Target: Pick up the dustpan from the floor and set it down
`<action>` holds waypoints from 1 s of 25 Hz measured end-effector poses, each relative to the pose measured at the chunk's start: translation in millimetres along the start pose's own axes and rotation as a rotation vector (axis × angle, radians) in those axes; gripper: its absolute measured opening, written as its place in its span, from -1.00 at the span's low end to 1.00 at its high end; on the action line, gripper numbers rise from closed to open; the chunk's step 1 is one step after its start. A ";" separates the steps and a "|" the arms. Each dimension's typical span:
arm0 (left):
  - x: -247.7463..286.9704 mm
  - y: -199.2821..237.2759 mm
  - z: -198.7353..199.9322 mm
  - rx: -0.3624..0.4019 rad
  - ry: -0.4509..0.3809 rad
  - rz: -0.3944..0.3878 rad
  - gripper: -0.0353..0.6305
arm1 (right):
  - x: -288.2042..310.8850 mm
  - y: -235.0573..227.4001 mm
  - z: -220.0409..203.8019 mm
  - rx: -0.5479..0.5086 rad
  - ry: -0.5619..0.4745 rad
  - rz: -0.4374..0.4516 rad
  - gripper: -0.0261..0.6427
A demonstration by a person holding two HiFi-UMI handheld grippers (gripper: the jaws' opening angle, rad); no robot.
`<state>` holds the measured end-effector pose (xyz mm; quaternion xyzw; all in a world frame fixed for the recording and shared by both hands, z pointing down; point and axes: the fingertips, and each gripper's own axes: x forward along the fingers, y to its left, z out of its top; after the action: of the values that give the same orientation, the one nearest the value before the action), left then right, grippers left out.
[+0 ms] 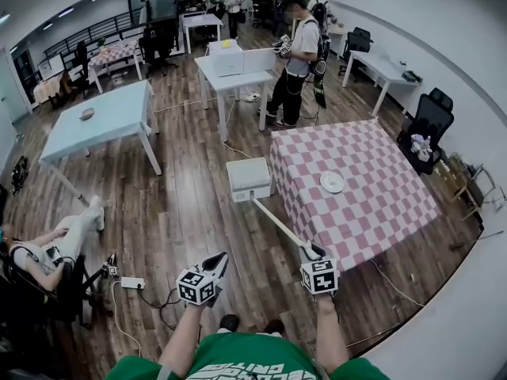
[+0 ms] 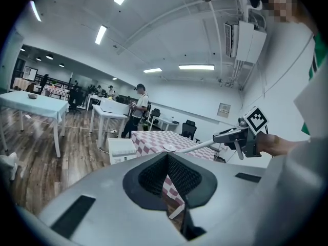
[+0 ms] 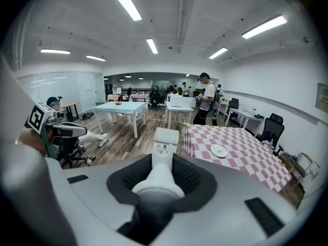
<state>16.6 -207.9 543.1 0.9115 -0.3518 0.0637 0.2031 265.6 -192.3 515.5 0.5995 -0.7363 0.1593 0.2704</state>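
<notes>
The white dustpan (image 1: 249, 179) hangs at the far end of its long pale handle (image 1: 279, 225), beside the corner of the pink checked table (image 1: 372, 212). It looks lifted off the wooden floor. My right gripper (image 1: 311, 252) is shut on the near end of that handle. In the right gripper view the handle (image 3: 160, 176) runs out between the dark pads (image 3: 128, 177) to the dustpan (image 3: 166, 137). My left gripper (image 1: 218, 260) is off to the left, holding nothing. Its pads meet at the tip (image 2: 167, 157). The left gripper view also shows the dustpan (image 2: 122, 148).
A white plate (image 1: 332, 182) lies on the checked table. A light blue table (image 1: 103, 117) and a white table (image 1: 230, 74) stand further back, with a person (image 1: 297, 62) beside them. Someone sits at the left (image 1: 47, 252). A power strip (image 1: 132, 283) and cables lie near my feet.
</notes>
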 end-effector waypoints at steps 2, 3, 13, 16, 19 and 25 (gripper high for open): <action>0.9 -2.6 3.8 0.010 -0.005 -0.001 -0.88 | -2.1 -0.7 1.6 0.004 -0.005 -0.003 -0.59; 1.6 -3.9 4.5 0.016 -0.006 0.000 -0.88 | -2.9 -1.0 1.5 0.006 -0.006 -0.004 -0.59; 4.0 -14.7 1.7 0.020 -0.005 -0.006 -0.88 | -5.0 -0.1 -1.2 -0.001 -0.006 -0.007 -0.59; 3.5 -14.4 1.7 -0.012 -0.020 -0.008 -0.88 | -3.8 -0.3 -6.0 0.000 -0.001 -0.003 -0.59; 3.6 -16.5 -0.5 -0.013 -0.015 -0.005 -0.88 | -2.2 -0.8 -10.7 -0.002 0.008 0.004 -0.59; 1.3 -18.4 -4.5 -0.021 -0.014 -0.002 -0.88 | 0.3 4.7 -19.9 -0.006 0.031 0.015 -0.59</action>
<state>30.0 -194.5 541.6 0.9101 -0.3531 0.0536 0.2100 265.2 -180.3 532.0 0.5906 -0.7370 0.1681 0.2824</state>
